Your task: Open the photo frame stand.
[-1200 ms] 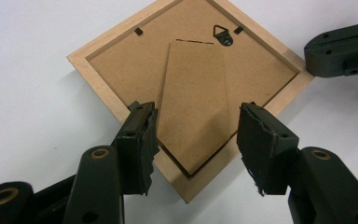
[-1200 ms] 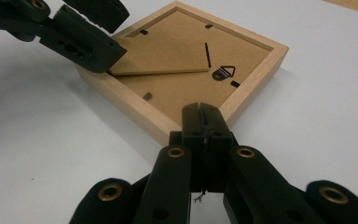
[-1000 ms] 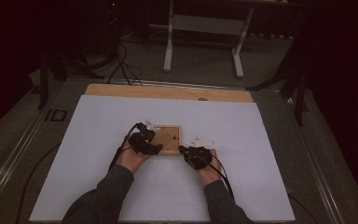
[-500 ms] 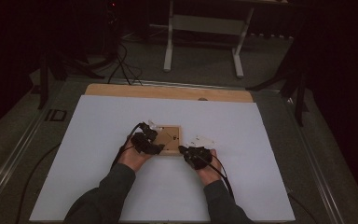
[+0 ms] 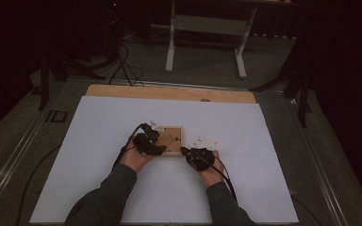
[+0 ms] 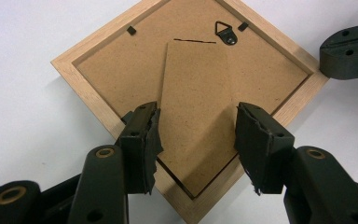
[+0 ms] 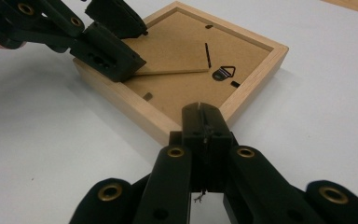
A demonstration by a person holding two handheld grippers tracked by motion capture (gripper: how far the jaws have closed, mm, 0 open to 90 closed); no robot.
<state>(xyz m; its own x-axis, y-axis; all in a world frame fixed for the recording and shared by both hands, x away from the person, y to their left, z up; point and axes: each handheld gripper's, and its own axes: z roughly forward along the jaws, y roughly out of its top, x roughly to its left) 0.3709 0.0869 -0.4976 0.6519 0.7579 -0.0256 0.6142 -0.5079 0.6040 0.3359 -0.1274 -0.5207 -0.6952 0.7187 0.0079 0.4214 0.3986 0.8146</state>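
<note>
Left gripper [image 6: 196, 140] fingers [image 6: 142, 140] spread open, straddling the frame's fold-out stand flap [image 6: 193, 116]. Picture frame [image 7: 140, 109] lies back-up on the white worktop [image 5: 264, 141]. Right gripper [image 7: 204, 122] fingers pressed closed, holding nothing, tips at the frame's near corner.

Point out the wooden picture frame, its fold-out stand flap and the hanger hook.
wooden picture frame [image 6: 86, 103]: left gripper view, left wooden rim.
stand flap [image 6: 193, 107]: left gripper view, flap's middle.
hanger hook [image 7: 223, 73]: right gripper view, metal triangle.
</note>
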